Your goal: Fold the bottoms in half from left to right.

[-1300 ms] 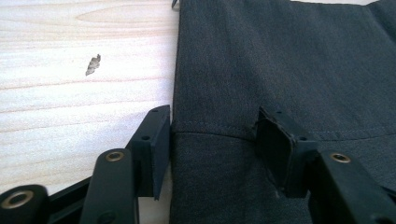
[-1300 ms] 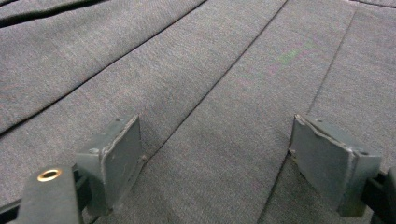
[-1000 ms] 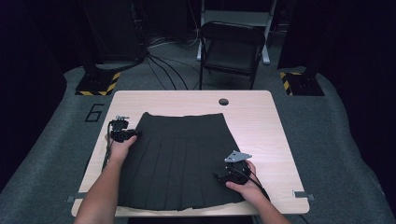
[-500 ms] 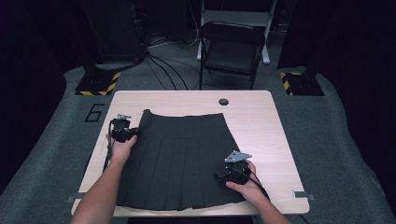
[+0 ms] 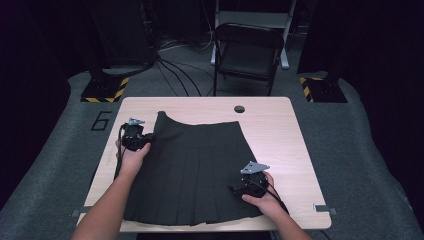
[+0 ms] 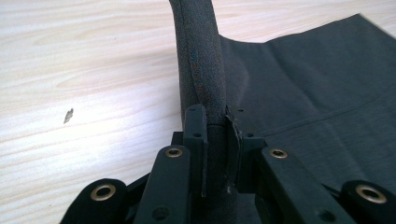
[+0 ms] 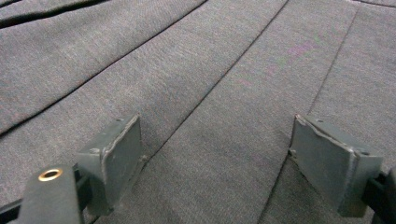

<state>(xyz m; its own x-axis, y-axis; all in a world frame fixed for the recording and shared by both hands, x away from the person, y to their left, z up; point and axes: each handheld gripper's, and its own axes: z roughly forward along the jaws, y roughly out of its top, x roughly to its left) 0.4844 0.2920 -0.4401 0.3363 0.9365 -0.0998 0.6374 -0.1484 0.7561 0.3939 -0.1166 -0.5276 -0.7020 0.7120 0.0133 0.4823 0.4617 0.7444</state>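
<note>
**Black pleated skirt on a pale wood table**

High view: skirt (image 5: 195,170) lies flat on the table (image 5: 285,145), one waistband corner lifted by the left gripper (image 5: 148,140); right gripper (image 5: 239,188) rests near the hem. Grey carpet, folding chair (image 5: 246,52) behind.

Left gripper view: jaws, just closing, pinch the waistband (image 6: 198,60).

Right gripper view: jaws wide apart, holding nothing, over pleats (image 7: 210,107).

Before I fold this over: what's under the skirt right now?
Under the skirt lies the wooden table. The left gripper has lifted one waistband corner off bare wood. Anything beneath the flat part is covered.
</note>
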